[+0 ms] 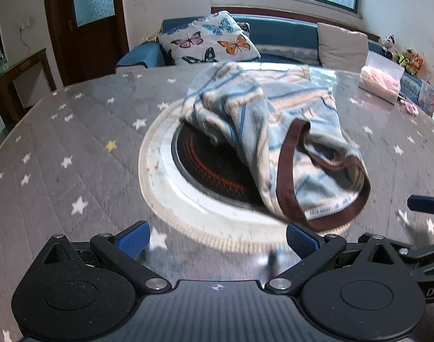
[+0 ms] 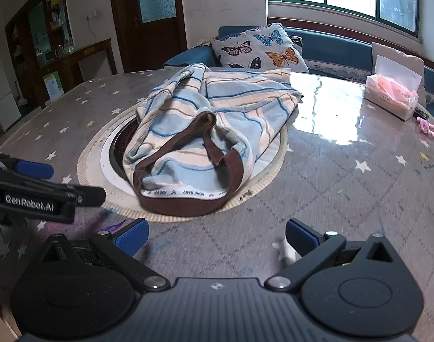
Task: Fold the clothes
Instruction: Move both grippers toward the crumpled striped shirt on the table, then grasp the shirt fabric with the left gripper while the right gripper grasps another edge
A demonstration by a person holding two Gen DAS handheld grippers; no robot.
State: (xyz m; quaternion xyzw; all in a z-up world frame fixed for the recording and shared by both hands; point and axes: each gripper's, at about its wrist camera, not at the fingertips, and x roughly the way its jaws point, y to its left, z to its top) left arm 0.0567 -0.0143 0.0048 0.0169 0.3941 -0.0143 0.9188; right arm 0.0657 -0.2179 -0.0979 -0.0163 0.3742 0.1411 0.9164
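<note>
A crumpled pair of striped shorts (image 1: 277, 131), light blue and cream with a brown waistband, lies in a heap over the round inset at the table's middle; the right wrist view shows the same shorts (image 2: 205, 131) with the waistband facing me. My left gripper (image 1: 217, 240) hovers open just before the waistband, nothing between its blue pads. My right gripper (image 2: 215, 235) is open too, a short way in front of the shorts. The left gripper's side (image 2: 37, 191) shows at the left of the right wrist view.
The table wears a grey star-print cover (image 1: 74, 156) with a round burner inset (image 1: 205, 168). A pink tissue pack (image 2: 391, 94) and a pink hair tie (image 2: 429, 128) lie at the far right. Behind stand a blue sofa with a butterfly cushion (image 1: 208, 42) and a window.
</note>
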